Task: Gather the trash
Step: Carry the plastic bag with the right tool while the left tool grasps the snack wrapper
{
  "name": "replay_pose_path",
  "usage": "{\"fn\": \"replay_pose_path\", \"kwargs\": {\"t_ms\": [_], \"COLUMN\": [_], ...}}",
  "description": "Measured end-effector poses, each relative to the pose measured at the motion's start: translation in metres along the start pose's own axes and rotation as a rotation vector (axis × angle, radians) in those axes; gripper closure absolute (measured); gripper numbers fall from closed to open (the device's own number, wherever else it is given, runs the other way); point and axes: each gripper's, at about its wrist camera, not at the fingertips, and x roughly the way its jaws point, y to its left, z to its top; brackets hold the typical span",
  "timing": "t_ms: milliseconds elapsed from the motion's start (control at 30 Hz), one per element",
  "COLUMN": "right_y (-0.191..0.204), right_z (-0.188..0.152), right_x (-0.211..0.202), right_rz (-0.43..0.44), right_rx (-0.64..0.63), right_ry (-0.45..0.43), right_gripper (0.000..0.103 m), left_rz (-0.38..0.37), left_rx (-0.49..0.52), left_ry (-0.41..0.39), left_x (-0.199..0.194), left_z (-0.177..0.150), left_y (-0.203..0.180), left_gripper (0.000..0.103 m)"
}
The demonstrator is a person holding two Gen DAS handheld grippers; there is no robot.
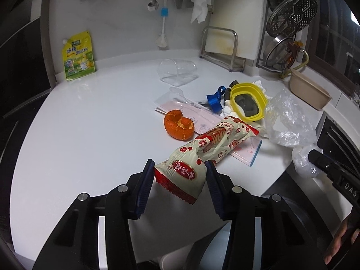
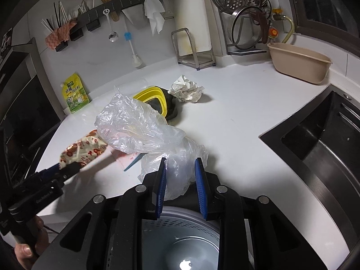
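Observation:
My left gripper (image 1: 180,164) is shut on the end of a red and cream snack wrapper (image 1: 209,144), held above the white counter; the wrapper also shows in the right wrist view (image 2: 83,148). My right gripper (image 2: 181,162) is shut on a clear plastic bag (image 2: 139,123) at the counter's front edge, above a grey perforated bin (image 2: 180,236). An orange peel (image 1: 178,124), a clear cup (image 1: 177,70) on its side, a plastic spoon (image 1: 180,93), a blue part (image 1: 214,99) and a crumpled paper (image 2: 186,88) lie on the counter.
A yellow-rimmed container (image 1: 247,103) sits mid-counter on pink packaging (image 1: 202,121). A yellow pouch (image 1: 78,56) leans on the back wall. A beige tub (image 2: 299,63) stands back right, a dark sink (image 2: 321,139) at right. A cutting-board rack (image 2: 193,47) stands behind.

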Motion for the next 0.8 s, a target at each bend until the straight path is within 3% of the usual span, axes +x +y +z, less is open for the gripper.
{"fn": "replay_pose_path", "kwargs": {"t_ms": [367, 800], "right_y": [0.004, 0.006], "right_z": [-0.023, -0.076], "right_x": [-0.037, -0.088], "right_rz": [-0.032, -0.061], "right_rx": [-0.007, -0.022], "right_ry": [-0.01, -0.001], "right_gripper": [0.079, 0.079], "left_rz": [0.022, 0.007], "left_rx": [0.025, 0.078], "left_ry": [-0.05, -0.023], "left_x": [-0.051, -0.089], "left_z": [-0.023, -0.069], "left_y": [-0.013, -0.04], "left_gripper": [0.058, 0.058]}}
